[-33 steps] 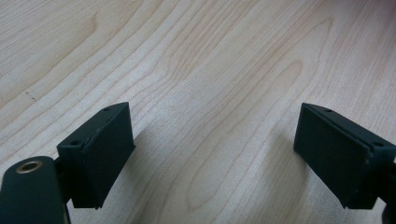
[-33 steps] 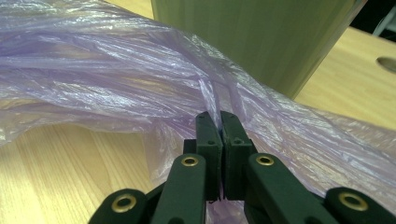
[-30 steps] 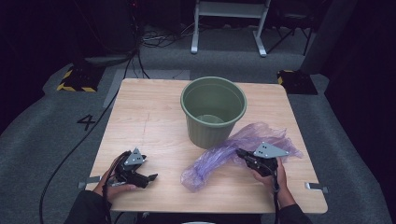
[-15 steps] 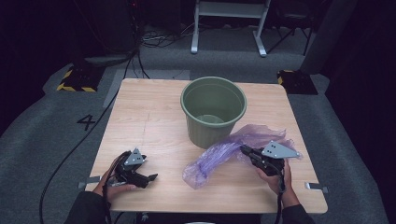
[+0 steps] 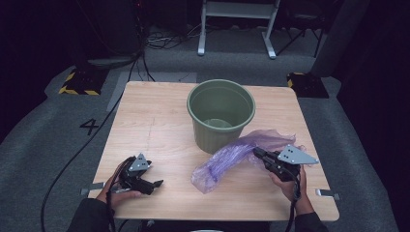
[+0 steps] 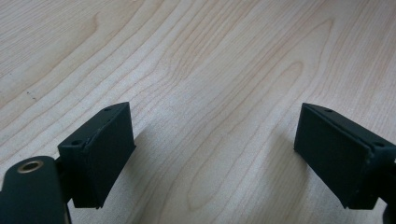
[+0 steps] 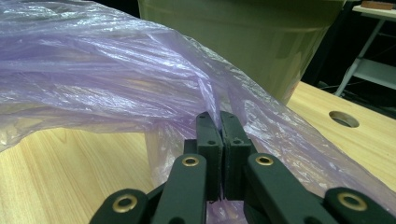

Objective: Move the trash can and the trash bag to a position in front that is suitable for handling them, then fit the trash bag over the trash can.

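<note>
A purple plastic bag (image 5: 231,155) lies crumpled on the wooden table (image 5: 154,121), just in front of a green bucket (image 5: 221,114) that stands upright. My right gripper (image 5: 257,153) is shut on the bag's right part. In the right gripper view the jaws (image 7: 219,122) pinch a fold of the thin purple plastic bag (image 7: 93,79), with the green bucket (image 7: 261,42) close behind. My left gripper (image 5: 153,184) rests low at the front left of the table. It is open, with only bare wood between its pads (image 6: 100,149).
The table stands on grey carpet marked with a "4" (image 5: 90,126). A white metal frame (image 5: 237,24) and cables lie beyond the far edge. There is a round hole in the tabletop (image 7: 343,118) near the bucket.
My right gripper has drawn back a little toward the right front, still holding the bag. The left gripper has stayed where it was.
</note>
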The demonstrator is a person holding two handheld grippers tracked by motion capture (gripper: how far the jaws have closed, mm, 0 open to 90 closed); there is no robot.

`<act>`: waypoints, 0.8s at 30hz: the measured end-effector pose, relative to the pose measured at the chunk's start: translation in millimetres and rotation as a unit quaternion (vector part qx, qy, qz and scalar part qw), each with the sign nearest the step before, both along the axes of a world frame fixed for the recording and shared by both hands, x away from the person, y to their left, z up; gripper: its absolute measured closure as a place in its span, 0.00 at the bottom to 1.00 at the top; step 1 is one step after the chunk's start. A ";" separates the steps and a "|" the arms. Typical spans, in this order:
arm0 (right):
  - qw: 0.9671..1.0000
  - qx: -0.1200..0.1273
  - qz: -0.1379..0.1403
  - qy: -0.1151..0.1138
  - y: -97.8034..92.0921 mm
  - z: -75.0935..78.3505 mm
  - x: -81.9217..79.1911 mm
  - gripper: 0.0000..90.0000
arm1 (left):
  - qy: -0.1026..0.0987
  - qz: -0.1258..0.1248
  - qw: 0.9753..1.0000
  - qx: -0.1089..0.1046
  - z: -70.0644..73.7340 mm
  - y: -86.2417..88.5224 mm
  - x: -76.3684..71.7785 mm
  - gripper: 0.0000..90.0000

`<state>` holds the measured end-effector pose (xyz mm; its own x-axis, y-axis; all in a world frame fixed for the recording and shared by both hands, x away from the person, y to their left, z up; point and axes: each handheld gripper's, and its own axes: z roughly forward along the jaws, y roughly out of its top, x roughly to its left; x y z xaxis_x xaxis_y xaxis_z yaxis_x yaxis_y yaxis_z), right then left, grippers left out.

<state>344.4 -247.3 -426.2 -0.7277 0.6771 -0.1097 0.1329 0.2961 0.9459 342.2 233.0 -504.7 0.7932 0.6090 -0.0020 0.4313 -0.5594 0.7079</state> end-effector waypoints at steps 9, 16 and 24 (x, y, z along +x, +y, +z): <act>1.000 0.016 0.003 -0.009 -2.3 8.5 -1.2 0.99 | 0.000 0.003 1.000 -0.002 -0.1 0.1 -1.2 0.13; 0.999 0.020 0.005 -0.031 -0.4 19.5 -4.0 0.99 | 0.001 0.001 1.000 -0.001 -0.1 0.3 -1.0 0.13; 0.998 0.024 -0.003 -0.055 -3.5 35.2 -12.6 0.99 | 0.001 -0.002 1.000 -0.001 0.0 0.9 -0.7 0.13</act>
<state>331.9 -250.8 -390.9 -0.7097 0.6871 -0.1554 0.0293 0.2491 0.9680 341.5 233.9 -504.7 0.7960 0.6053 -0.0047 0.4302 -0.5601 0.7080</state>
